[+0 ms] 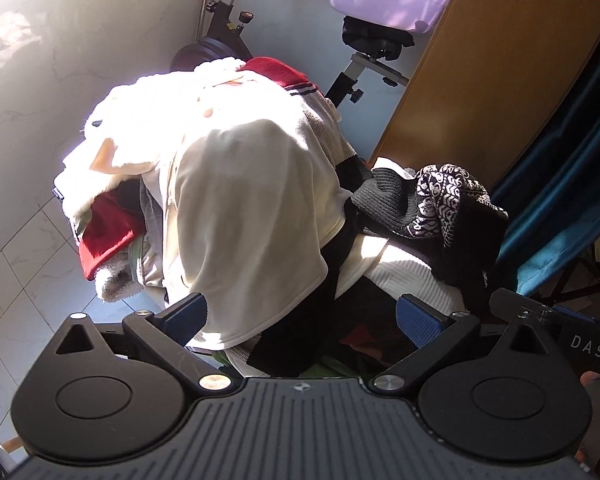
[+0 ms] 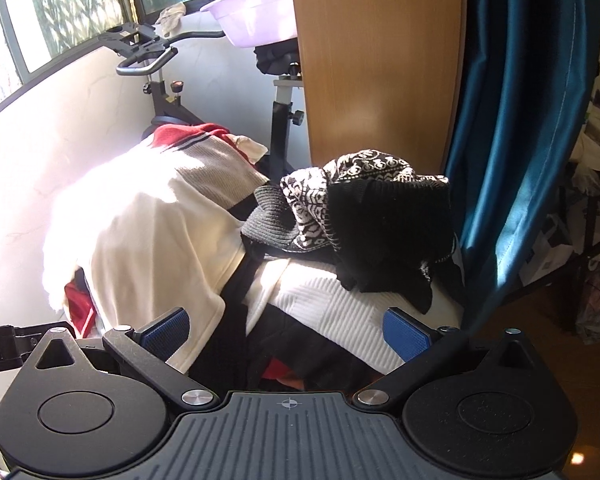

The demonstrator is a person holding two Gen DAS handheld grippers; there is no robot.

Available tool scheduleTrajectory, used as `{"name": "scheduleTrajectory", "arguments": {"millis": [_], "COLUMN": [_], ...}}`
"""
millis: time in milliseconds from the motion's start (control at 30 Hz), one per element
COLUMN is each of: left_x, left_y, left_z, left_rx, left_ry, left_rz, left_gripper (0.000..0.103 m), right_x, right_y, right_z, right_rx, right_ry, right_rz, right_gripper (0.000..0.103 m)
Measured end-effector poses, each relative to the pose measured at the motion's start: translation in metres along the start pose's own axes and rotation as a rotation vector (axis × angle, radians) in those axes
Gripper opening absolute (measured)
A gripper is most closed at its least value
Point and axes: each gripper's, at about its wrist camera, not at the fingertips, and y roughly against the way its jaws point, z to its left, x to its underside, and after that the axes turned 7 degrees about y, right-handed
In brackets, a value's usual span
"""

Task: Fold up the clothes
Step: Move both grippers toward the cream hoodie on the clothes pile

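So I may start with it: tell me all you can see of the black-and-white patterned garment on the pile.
The black-and-white patterned garment looks knitted, with white motifs on black. It lies crumpled on top of the clothes pile's right side, beside a cream garment, resting on a grey ribbed knit and touching a black knit. Neither gripper touches it.
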Motion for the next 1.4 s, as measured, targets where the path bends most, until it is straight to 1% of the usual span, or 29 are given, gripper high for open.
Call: {"name": "scheduleTrajectory", "arguments": {"millis": [33, 233, 300, 467, 700, 1000, 1133, 1400], "left_x": [-0.001, -0.009, -0.01, -0.008, -0.01, -0.008, -0.008, -0.011], "left_y": [0.002, 0.006, 0.006, 0.007, 0.007, 0.01, 0.011, 0.01], "left_z": [0.002, 0.011, 0.013, 0.015, 0.021, 0.012, 0.014, 0.029], "left_rx": [0.005, 0.03, 0.043, 0.041, 0.038, 0.01, 0.0, 0.033], "left_ry": [-0.001, -0.008, -0.016, -0.041, -0.047, -0.114, -0.122, -0.108], "left_rz": [-0.005, 0.0, 0.002, 0.016, 0.025, 0.02, 0.021, 0.035], "left_gripper": [0.103, 0.103, 0.103, 0.103, 0.103, 0.103, 0.103, 0.103], "right_x": [-0.001, -0.002, -0.001, 0.002, 0.006, 0.006, 0.008, 0.01], "right_y": [0.002, 0.007, 0.007, 0.008, 0.012, 0.02, 0.021, 0.02], "right_z": [0.002, 0.019, 0.02, 0.018, 0.025, 0.029, 0.031, 0.039], "right_rx": [-0.013, -0.026, -0.011, 0.023, 0.065, 0.133, 0.149, 0.172], "right_ry": [-0.001, 0.01, -0.005, -0.054, -0.055, -0.06, -0.065, -0.091], "right_rz": [-0.008, -0.024, -0.019, -0.01, 0.001, 0.012, 0.024, 0.048], "right_gripper": [0.102, 0.102, 0.102, 0.102, 0.102, 0.102, 0.102, 0.102]}}
